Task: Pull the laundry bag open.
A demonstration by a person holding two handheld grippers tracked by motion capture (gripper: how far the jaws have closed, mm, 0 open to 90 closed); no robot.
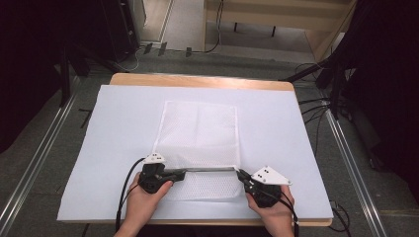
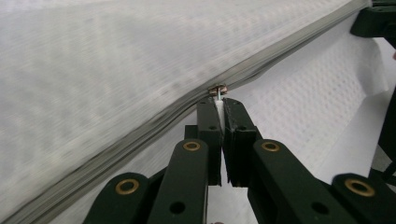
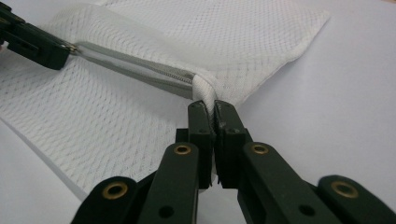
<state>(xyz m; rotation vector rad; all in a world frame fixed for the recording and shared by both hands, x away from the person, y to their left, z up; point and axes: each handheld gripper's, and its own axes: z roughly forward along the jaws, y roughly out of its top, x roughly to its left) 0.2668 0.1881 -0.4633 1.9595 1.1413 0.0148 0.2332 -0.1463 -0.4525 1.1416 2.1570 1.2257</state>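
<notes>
At the near edge of the surface (image 1: pixel 113 148), a white mesh bag (image 1: pixel 200 131) lies flat. Left tongs (image 2: pixel 221 103) pinch the zipper pull (image 2: pixel 218 90); right tongs (image 3: pixel 210 106) clamp the bag's edge by the zipper's end. Likely step: running the zipper; next, keep tension and draw the pull along.
</notes>
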